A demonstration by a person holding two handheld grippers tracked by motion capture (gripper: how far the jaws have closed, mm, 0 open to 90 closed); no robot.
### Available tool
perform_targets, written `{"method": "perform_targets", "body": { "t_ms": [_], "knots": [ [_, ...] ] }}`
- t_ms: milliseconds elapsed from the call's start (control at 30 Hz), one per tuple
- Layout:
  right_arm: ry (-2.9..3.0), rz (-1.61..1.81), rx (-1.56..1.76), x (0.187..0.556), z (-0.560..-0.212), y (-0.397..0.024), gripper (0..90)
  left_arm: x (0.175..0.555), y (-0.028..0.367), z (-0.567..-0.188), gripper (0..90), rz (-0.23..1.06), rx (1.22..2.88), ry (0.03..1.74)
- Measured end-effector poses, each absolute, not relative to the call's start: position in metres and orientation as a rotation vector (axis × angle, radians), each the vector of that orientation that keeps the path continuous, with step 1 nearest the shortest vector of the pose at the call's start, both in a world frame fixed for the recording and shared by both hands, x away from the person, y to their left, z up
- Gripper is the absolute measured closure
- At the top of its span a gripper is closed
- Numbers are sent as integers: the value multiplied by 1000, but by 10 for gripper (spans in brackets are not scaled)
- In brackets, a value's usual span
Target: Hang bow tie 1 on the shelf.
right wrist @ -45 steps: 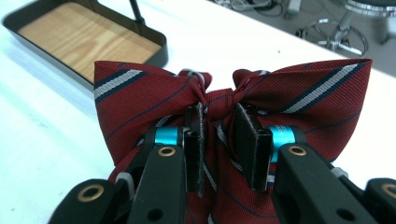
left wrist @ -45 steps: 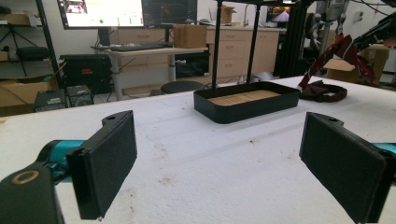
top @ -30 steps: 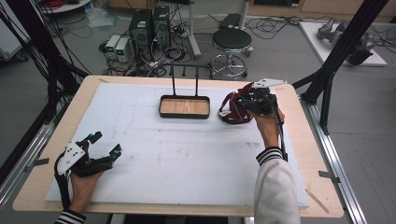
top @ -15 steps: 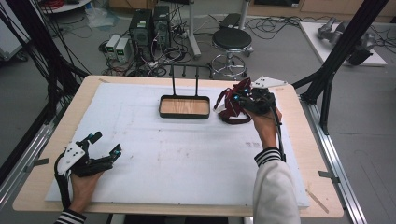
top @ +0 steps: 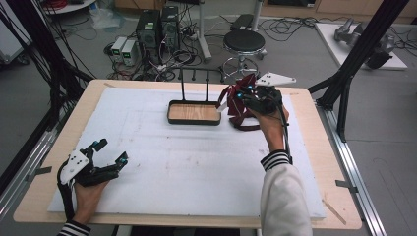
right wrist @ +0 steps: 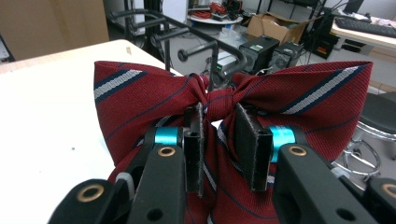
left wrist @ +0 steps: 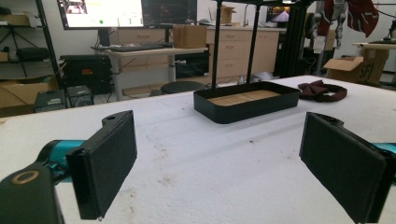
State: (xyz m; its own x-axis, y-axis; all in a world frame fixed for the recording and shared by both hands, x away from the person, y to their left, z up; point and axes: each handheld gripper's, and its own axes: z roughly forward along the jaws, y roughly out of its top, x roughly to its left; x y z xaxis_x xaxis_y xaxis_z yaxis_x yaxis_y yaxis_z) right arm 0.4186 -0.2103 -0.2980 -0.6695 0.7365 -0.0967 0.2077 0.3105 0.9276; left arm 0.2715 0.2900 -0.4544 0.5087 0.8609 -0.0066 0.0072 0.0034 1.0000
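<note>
Red striped cloth of a bow tie [right wrist: 219, 105] sits pinched at its knot between the jaws of the right claw [right wrist: 219, 140], lifted above the worktop [top: 196, 172] with its strap hanging below. Just to that claw's left stands a black tray [top: 194, 112] with a wooden floor. Well apart, the left claw [left wrist: 219, 158] rests spread wide, holding nothing.

A grey floor [top: 59, 103] lies beyond the wood-edged surface [top: 314, 147], strewn with black cables [top: 295, 24]. A round black stool [top: 244, 42] stands just past the far edge — computer towers [top: 157, 27] to its left. Black frame posts [top: 364, 44] rise at the right. Farther back: a desk [left wrist: 140, 49] with monitors [left wrist: 126, 11], pale wood cabinets [left wrist: 233, 51], cardboard boxes [left wrist: 350, 67].
</note>
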Motion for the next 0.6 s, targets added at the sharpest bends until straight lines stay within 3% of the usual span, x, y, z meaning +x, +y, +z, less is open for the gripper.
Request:
{"method": "perform_targets", "body": {
  "t_ms": [600],
  "knots": [
    [2048, 1347, 853, 443, -286, -189, 739, 272, 291, -454, 114, 798, 1417, 816]
  ]
}}
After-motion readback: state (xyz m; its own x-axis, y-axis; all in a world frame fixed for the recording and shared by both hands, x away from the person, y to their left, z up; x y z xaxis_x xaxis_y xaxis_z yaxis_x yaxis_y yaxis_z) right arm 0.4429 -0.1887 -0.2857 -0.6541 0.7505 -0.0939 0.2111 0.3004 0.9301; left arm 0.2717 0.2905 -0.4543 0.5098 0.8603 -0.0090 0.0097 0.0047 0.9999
